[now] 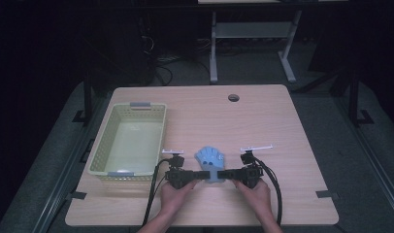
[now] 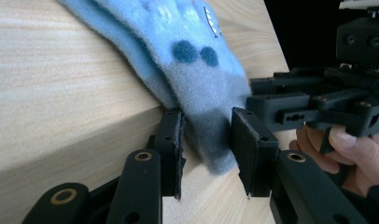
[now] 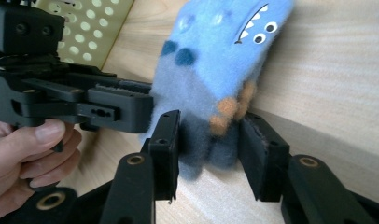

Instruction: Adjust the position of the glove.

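A fuzzy blue sock (image 1: 209,159) with a toothy monster face lies on the wooden table (image 1: 268,126), its grey cuff toward the near edge. My left gripper (image 1: 204,175) comes at the cuff from the left and my right gripper (image 1: 224,174) from the right, their tips almost meeting. In the left gripper view the sock (image 2: 197,60) runs down between the pads of the left gripper (image 2: 206,149), which touch both sides of the cuff. In the right gripper view the pads of the right gripper (image 3: 211,144) likewise bear on the cuff of the sock (image 3: 215,70).
A pale yellow perforated basket (image 1: 102,145) stands on the left part of the table, close beside my left hand. A round cable hole (image 1: 233,97) sits near the far edge. Black cables trail from both grippers toward the near edge.
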The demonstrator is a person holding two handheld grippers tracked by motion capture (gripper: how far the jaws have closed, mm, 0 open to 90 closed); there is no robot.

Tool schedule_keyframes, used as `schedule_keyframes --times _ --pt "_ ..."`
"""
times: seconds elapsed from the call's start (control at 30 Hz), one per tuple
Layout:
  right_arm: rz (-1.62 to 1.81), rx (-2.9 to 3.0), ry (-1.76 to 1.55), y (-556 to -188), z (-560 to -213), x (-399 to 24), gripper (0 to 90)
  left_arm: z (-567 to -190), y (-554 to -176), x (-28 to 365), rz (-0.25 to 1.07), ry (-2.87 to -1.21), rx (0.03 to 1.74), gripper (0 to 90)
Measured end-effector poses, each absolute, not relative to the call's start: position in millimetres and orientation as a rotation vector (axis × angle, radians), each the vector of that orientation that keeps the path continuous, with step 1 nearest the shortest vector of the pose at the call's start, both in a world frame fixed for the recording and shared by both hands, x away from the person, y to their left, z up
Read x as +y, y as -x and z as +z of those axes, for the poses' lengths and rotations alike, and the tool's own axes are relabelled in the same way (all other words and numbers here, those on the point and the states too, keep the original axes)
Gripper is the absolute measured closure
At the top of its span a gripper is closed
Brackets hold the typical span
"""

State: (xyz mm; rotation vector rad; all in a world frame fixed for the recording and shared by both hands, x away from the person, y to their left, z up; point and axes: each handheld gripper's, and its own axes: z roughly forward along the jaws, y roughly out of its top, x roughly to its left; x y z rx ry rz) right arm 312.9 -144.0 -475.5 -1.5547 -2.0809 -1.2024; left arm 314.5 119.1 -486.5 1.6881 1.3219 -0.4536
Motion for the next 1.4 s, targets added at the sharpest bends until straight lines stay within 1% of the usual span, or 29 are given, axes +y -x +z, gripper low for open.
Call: schedule_keyframes --times 0.13,0.23,0.3,0.33,0.4,0.5,0.53,0.77,0.87,0.93,1.2,1.4 --pt "-1.225 -2.061 1.541 -310.3 -478.0 -146.0 59.4 -485.5 -319.8 115.5 -0.464 -1.691 1.325 64.8" --pt "-1.23 -2.043 1.532 -310.5 -478.3 -148.3 56.4 -482.8 -325.6 111.3 -0.463 -1.708 1.322 63.5" --pt "-1.237 -2.035 1.546 -311.6 -478.7 -150.1 53.7 -481.8 -326.7 109.9 -0.471 -1.705 1.328 58.7" --pt "-1.246 -2.016 1.561 -311.9 -478.4 -151.3 52.5 -481.9 -326.3 109.8 -0.486 -1.691 1.339 54.1" --pt "-1.257 -1.997 1.585 -313.2 -478.8 -152.6 52.8 -480.5 -324.6 109.3 -0.486 -1.688 1.341 48.3" --pt "-1.262 -1.997 1.598 -313.2 -478.9 -151.1 54.8 -480.7 -321.3 109.0 -0.503 -1.679 1.344 45.3" --pt "-1.264 -1.999 1.6 -313.0 -479.2 -150.4 55.6 -481.2 -320.1 108.6 -0.508 -1.675 1.343 45.8" --pt "-1.276 -1.981 1.624 -311.4 -480.6 -147.1 60.8 -485.2 -321.2 108.5 -0.527 -1.67 1.352 57.7" --pt "-1.281 -1.982 1.63 -311.0 -481.1 -146.5 62.6 -486.2 -322.0 107.5 -0.529 -1.666 1.354 59.0" --pt "-1.296 -1.978 1.627 -311.9 -482.0 -144.1 66.3 -487.6 -323.2 105.5 -0.533 -1.658 1.353 62.4" --pt "-1.309 -1.993 1.615 -312.3 -480.2 -143.1 70.1 -488.7 -328.5 102.9 -0.544 -1.654 1.338 68.3" --pt "-1.311 -2.0 1.614 -313.3 -478.1 -144.5 71.0 -483.1 -331.1 99.0 -0.512 -1.694 1.317 69.4"
